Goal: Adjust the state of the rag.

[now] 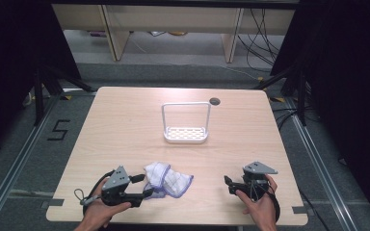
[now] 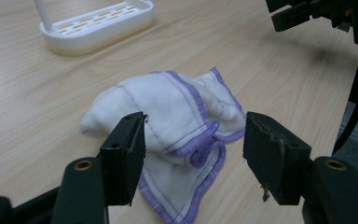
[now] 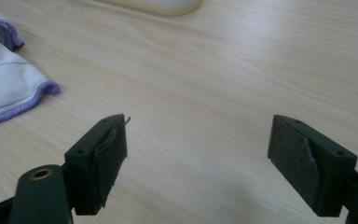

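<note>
Low over table (image 1: pixel 125 125), left gripper (image 2: pixel 193 149) straddles cloth (image 2: pixel 168 107).

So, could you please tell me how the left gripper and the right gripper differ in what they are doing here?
The left gripper has the white, purple-edged cloth between its fingers; the right gripper has bare table between its fingers. The left gripper's gap is narrower; the right gripper's is wider. Both are hand-held, low over the table's near edge, and neither is clamped on anything.

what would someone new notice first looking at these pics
A crumpled white cloth with purple edging lies at the table's near edge, and the left gripper has its fingers open around its near folds. Farther back, mid-table, stands a white slotted rack; the right gripper waits open over bare wood.
</note>
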Available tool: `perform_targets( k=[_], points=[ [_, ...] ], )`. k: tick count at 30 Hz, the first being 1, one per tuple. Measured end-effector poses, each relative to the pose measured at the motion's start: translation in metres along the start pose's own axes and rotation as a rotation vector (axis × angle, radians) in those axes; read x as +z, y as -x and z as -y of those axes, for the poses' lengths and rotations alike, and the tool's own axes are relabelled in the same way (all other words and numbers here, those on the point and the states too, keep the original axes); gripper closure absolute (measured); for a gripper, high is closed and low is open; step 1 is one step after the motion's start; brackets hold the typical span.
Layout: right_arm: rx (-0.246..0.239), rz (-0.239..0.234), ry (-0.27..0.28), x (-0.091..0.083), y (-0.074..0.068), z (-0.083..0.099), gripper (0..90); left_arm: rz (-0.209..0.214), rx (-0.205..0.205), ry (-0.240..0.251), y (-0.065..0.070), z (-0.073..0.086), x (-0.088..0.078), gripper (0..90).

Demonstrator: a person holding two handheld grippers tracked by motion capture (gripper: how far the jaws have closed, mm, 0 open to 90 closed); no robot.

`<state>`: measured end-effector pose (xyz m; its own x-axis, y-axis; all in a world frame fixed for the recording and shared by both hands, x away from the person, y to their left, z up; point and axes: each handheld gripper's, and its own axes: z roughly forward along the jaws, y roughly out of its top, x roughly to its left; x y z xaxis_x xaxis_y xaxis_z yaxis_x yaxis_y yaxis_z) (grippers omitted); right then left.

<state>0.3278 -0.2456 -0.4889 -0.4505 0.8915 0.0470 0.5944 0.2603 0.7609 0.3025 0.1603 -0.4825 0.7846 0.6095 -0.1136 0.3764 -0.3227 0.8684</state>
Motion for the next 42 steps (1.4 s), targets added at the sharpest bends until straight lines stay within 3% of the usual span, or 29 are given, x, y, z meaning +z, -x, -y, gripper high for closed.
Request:
perform_targets(
  k=[5,6,9,12,14,16,18,21,24,27,31,32,33,34,35,37,38,39,42],
  points=[
    [0.004,-0.015,-0.005,0.001,-0.001,0.0,20.6,-0.008,0.075,-0.034,0.012,-0.007,0.018,42.0],
    [0.004,-0.015,-0.005,0.001,-0.001,0.0,20.6,-0.008,0.075,-0.034,0.012,-0.007,0.018,42.8],
    [0.019,-0.024,-0.01,0.001,-0.002,0.001,20.6,-0.037,0.124,-0.059,0.015,-0.009,0.024,43.5],
    [-0.014,-0.025,0.0,0.002,-0.001,0.001,20.8,-0.059,0.155,-0.084,0.014,-0.008,0.031,45.2],
    [-0.003,-0.032,0.005,0.002,-0.001,0.001,20.8,-0.073,0.189,-0.106,0.012,-0.007,0.035,47.1],
    [0.006,-0.042,-0.007,0.003,-0.002,0.001,20.8,-0.083,0.187,-0.12,0.012,-0.006,0.038,50.2],
    [0.002,-0.042,-0.005,0.003,-0.002,0.001,20.8,-0.103,0.223,-0.14,0.009,-0.007,0.039,51.3],
    [0.004,-0.044,-0.007,0.003,-0.002,0.001,20.8,-0.129,0.242,-0.143,0.007,-0.008,0.037,55.9],
    [0.002,-0.045,-0.008,0.003,-0.001,0.001,20.8,-0.142,0.247,-0.135,0.005,-0.008,0.035,62.3],
    [0.004,-0.056,-0.021,0.003,-0.001,0.001,20.8,-0.142,0.256,-0.123,0.004,-0.01,0.032,74.4],
    [0.006,-0.059,-0.02,0.003,-0.001,0.001,20.9,-0.115,0.221,-0.101,-0.004,-0.016,0.023,79.1],
    [0.022,-0.056,-0.021,0.003,-0.002,0.001,20.9,-0.116,0.194,-0.076,-0.005,-0.017,0.022,80.3],
    [0.035,-0.052,-0.022,0.003,-0.004,0.001,20.9,-0.106,0.2,-0.087,-0.008,-0.019,0.019,81.2],
    [0.005,-0.057,-0.021,0.003,-0.001,0.001,21.0,-0.105,0.191,-0.073,-0.011,-0.021,0.017,81.8],
    [0.004,-0.057,-0.02,0.003,-0.001,0.001,21.1,-0.098,0.173,-0.043,-0.014,-0.024,0.015,82.9],
    [0.007,-0.059,-0.021,0.003,-0.001,0.001,21.1,-0.094,0.169,-0.043,-0.015,-0.026,0.012,83.3],
    [0.046,-0.051,-0.016,0.002,-0.005,0.001,21.4,-0.085,0.16,-0.027,-0.016,-0.028,0.011,83.7],
    [0.004,-0.036,-0.009,0.002,-0.002,0.0,21.5,-0.079,0.157,-0.022,-0.017,-0.031,0.009,83.8],
    [0.006,-0.056,-0.009,0.002,-0.004,-0.001,21.9,-0.065,0.161,-0.002,-0.02,-0.043,0.002,84.1]
  ],
)
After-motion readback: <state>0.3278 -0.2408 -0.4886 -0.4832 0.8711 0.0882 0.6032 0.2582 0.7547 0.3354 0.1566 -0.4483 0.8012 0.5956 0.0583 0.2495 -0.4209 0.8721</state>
